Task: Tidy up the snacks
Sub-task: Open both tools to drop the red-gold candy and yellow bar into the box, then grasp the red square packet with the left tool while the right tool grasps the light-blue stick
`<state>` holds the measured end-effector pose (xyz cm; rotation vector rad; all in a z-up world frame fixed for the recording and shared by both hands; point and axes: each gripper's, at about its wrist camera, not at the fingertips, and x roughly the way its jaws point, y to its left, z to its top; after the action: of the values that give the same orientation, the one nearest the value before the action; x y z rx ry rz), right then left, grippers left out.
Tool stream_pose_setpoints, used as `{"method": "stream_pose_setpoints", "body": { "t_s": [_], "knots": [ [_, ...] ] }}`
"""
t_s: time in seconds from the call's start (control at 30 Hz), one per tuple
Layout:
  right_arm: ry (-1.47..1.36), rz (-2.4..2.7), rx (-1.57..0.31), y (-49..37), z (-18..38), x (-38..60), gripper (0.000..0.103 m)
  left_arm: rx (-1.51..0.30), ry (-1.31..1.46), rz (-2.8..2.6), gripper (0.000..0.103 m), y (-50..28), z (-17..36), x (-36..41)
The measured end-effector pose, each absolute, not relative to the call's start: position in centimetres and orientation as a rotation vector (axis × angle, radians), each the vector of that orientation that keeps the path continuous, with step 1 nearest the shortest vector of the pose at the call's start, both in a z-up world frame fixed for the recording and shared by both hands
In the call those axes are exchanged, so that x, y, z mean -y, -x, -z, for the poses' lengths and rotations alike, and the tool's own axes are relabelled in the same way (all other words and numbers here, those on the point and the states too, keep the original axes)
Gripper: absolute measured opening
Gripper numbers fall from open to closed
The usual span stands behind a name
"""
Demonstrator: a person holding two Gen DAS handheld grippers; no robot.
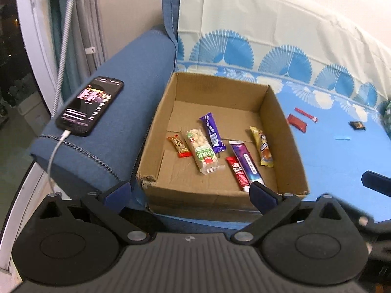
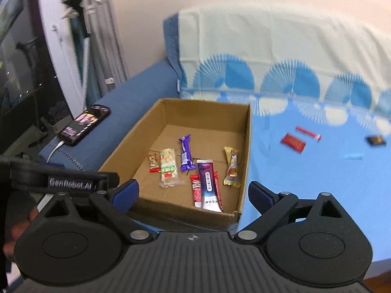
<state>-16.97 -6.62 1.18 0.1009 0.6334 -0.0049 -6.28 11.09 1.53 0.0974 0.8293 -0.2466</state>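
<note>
The sofa (image 1: 117, 112) carries it all, its seat under a blue patterned sheet (image 2: 305, 183) — a soft, flat spot for sorting. Your cardboard box (image 1: 281, 131) sits against the armrest as the collecting bin, approx. six bars already inside, incl. a peanut bar (image 1: 202, 151) and purple bar (image 1: 212, 131). Loose snacks lie well apart to the right: red packet (image 2: 293, 142), red stick (image 2: 308, 133), dark wrapper (image 2: 376, 140). Left gripper (image 1: 189, 189) and right gripper (image 2: 193, 190) both gape wide, holding nothing — right one's nearer the strays, prob. your next reach.
</note>
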Motion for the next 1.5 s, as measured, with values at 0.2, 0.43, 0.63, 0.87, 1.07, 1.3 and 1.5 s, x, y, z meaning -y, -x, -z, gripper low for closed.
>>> {"method": "stream_pose_setpoints", "body": {
  "t_s": [0.2,0.43,0.63,0.87,1.07,1.3,1.5],
  "knots": [
    [-0.068,-0.005,-0.556,20.2,-2.9,6.1,0.100,-0.768,-0.098,0.262,0.103,9.2,-3.3,-11.2],
    [-0.105,0.004,-0.510,22.7,-3.8,6.1,0.101,-0.700,-0.106,0.273,0.103,12.1,-5.1,-11.3],
    [-0.106,0.007,-0.471,24.1,-4.4,6.0,0.102,-0.667,-0.105,0.275,0.103,13.5,-5.9,-11.3],
    [-0.116,0.010,-0.453,25.0,-4.5,6.3,0.102,-0.655,-0.113,0.280,0.103,14.1,-6.2,-11.0],
    [-0.141,0.014,-0.457,24.9,-4.2,6.9,0.102,-0.663,-0.132,0.282,0.103,14.1,-6.0,-10.4],
    [-0.194,0.045,-0.474,24.3,-3.4,8.6,0.102,-0.689,-0.168,0.290,0.103,13.1,-5.4,-8.9],
    [-0.235,0.084,-0.499,23.5,-2.1,10.8,0.102,-0.749,-0.184,0.303,0.103,11.3,-4.7,-6.6]
  ]
}}
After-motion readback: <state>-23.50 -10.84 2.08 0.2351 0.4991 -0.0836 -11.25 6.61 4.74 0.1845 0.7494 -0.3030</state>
